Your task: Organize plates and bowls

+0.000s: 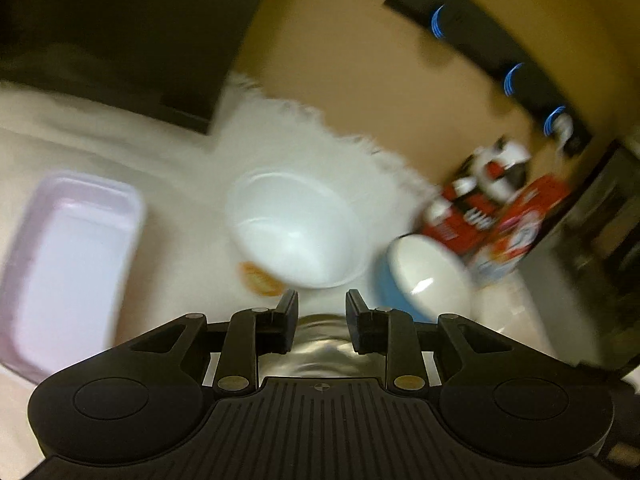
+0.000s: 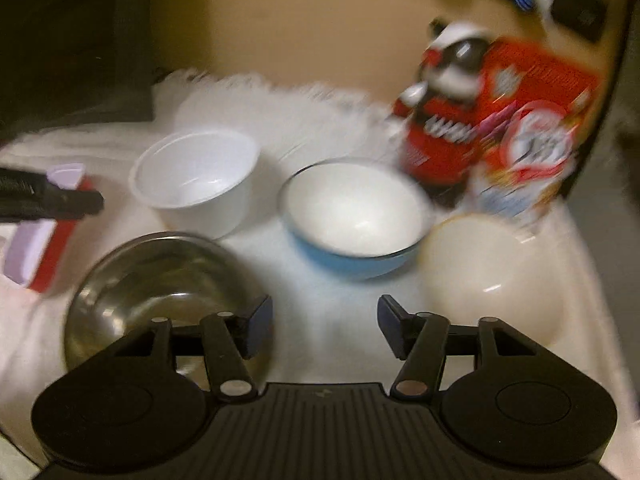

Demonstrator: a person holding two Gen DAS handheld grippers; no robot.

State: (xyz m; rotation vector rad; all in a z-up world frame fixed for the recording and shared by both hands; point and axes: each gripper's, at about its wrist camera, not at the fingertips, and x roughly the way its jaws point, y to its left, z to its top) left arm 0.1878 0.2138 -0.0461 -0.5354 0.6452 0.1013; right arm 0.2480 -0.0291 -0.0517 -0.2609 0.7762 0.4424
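Note:
Several bowls stand on a white furry cloth. These are a white plastic bowl, a blue bowl with a white inside, a cream bowl and a steel bowl. My left gripper hovers just short of the white bowl, its jaws a narrow gap apart with nothing pinched. Steel shows below its fingers. In the right wrist view it enters from the left edge. My right gripper is open over bare cloth between the steel and cream bowls, and its left finger overlaps the steel rim.
A lilac tray lies at the left. A red cereal box and a red figure-shaped container stand behind the bowls at the right. A dark block fills the back left, against a tan wall.

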